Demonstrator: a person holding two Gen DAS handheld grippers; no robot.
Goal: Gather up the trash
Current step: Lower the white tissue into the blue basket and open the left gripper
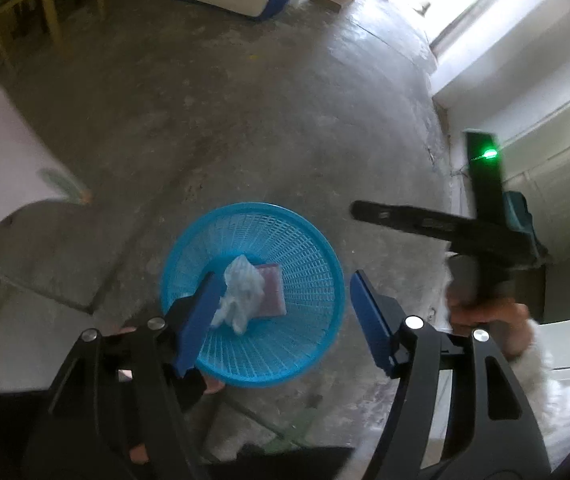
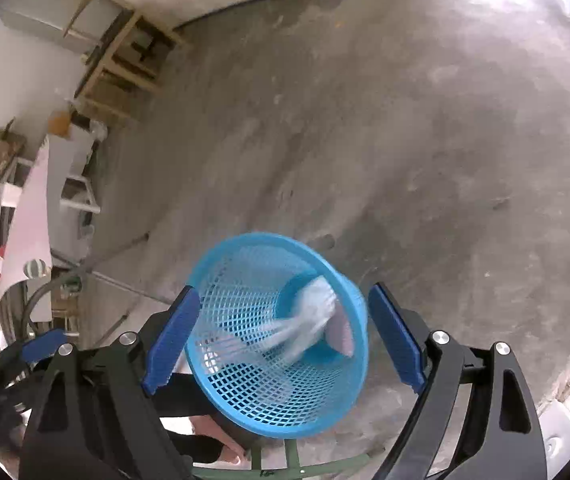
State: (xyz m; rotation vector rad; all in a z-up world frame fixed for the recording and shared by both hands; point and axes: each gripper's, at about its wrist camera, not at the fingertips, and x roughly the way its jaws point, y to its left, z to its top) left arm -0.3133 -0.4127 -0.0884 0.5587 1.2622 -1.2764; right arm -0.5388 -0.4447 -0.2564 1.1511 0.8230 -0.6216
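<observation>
Tissue (image 1: 241,296), white and crumpled, lies in the bottom of the blue mesh basket (image 1: 309,344), half over a flat pinkish packet (image 1: 272,290) at its two o'clock. In the right wrist view the tissue (image 2: 305,320) shows as a streaked blur, so whether it has settled I cannot tell.

The left gripper (image 1: 285,320) hangs just above the basket with its jaws apart and nothing pressed between them; its left pad (image 1: 201,320) overlaps the tissue's edge in the picture (touching or merely in front, I cannot say). The right gripper (image 2: 285,336) is also spread wide and empty, the basket framed between its blue pads. From the left wrist it appears at three o'clock, dark against the wall, with a green light on its body.

Risks, as I judge them: the light basket seems to sit on a green frame (image 2: 285,468), so a knock from either gripper could tip it, and a tissue clinging to the pad could lift back out.

The basket's footing is cut off below, and the packet's label is unreadable.
</observation>
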